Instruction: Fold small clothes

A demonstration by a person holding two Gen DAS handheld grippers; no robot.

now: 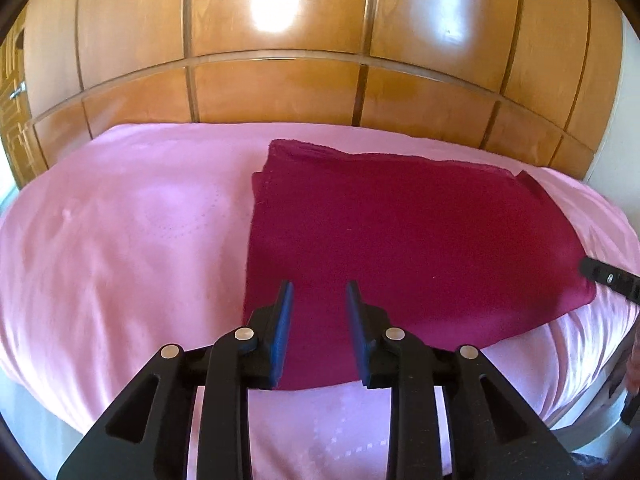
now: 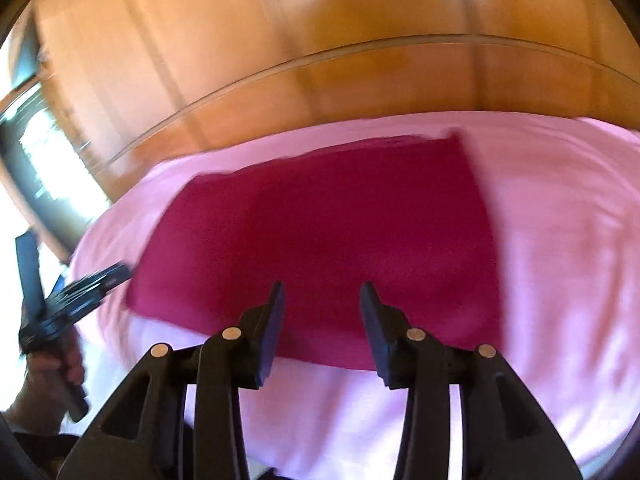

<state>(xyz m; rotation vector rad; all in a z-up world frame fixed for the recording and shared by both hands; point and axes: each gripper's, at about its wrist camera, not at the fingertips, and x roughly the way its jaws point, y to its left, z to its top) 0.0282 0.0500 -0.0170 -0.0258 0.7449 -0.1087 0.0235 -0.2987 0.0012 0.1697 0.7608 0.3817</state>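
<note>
Crimson cloth (image 1: 400, 248) lies folded flat on the pink bedsheet (image 1: 120, 240).

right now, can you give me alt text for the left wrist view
The open left hand-held gripper hovers over the near edge of a dark red folded cloth lying flat on a pink bedsheet. The right hand-held gripper pokes in at the right edge, with wooden wardrobe panels behind the bed.

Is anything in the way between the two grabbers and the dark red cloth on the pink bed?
Nothing visible is. The left gripper and right gripper are both open, right at the near edge of the dark red cloth, which lies flat on the pink bed cover with nothing on top.
</note>
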